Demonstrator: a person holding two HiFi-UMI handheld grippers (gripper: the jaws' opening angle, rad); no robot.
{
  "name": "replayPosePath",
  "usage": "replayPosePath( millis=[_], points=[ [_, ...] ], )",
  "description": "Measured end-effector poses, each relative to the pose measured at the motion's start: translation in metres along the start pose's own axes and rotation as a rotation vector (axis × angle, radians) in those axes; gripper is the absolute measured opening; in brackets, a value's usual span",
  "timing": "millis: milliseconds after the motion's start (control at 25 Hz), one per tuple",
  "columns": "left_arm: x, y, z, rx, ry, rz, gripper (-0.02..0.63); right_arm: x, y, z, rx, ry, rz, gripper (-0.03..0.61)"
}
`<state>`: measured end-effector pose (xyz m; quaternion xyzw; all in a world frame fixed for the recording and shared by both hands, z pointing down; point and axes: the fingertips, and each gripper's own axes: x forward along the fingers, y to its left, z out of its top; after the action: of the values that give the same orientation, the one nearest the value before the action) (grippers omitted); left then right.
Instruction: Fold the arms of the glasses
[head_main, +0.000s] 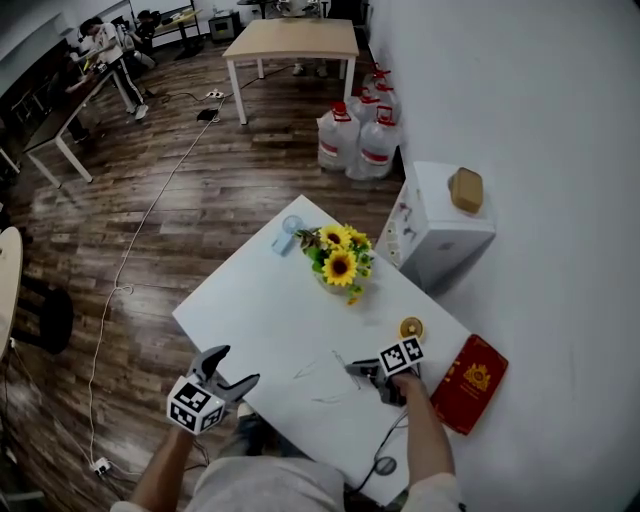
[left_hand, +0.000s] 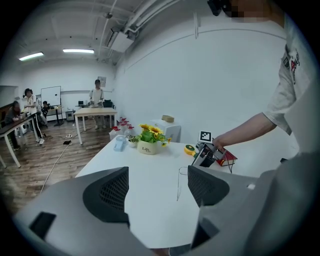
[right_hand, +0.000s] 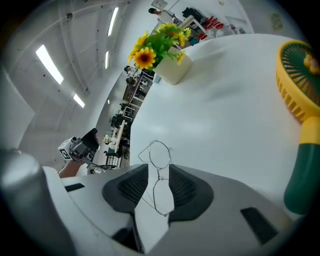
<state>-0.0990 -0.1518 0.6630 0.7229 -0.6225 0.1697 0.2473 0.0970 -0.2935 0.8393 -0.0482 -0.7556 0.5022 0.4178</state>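
Left gripper (head_main: 238, 365) (left_hand: 155, 192): jaws wide apart, nothing between them, held over the near edge of the white rectangular table (head_main: 260, 310). Right gripper (head_main: 352, 368) (right_hand: 159, 187): jaws a narrow gap apart and not clamped. Thin wire-framed glasses (head_main: 322, 380) (left_hand: 181, 182) (right_hand: 159, 156) lie on the tabletop just ahead of the right jaws; one lens shows in the gap, the other beyond it. Behind them are sunflowers in a white pot (head_main: 340, 265) (right_hand: 160, 47), and to the right a small yellow fan (head_main: 411, 327) (right_hand: 300, 85) and a red book (head_main: 468, 375).
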Motion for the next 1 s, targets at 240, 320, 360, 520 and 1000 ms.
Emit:
replayPosePath(
  millis=[240, 320, 360, 520, 1000],
  points=[
    [0.002, -0.001, -0.007, -0.007, 0.013, -0.004, 0.365, 0.011, -0.005, -0.004, 0.009, 0.043, -0.002, 0.095],
    [0.003, -0.001, -0.008, -0.010, 0.013, -0.006, 0.365, 0.011, -0.004, -0.003, 0.032, 0.026, 0.004, 0.063],
    [0.004, -0.001, -0.007, -0.011, 0.012, -0.007, 0.365, 0.011, -0.004, -0.003, 0.043, 0.015, 0.004, 0.054],
    [0.013, -0.002, -0.007, -0.007, 0.006, -0.023, 0.365, 0.011, -0.006, -0.002, 0.051, -0.025, -0.015, 0.021],
    [0.038, -0.012, 0.009, 0.047, -0.011, -0.134, 0.364, -0.024, 0.016, 0.004, 0.062, -0.218, -0.149, 0.017]
  ],
)
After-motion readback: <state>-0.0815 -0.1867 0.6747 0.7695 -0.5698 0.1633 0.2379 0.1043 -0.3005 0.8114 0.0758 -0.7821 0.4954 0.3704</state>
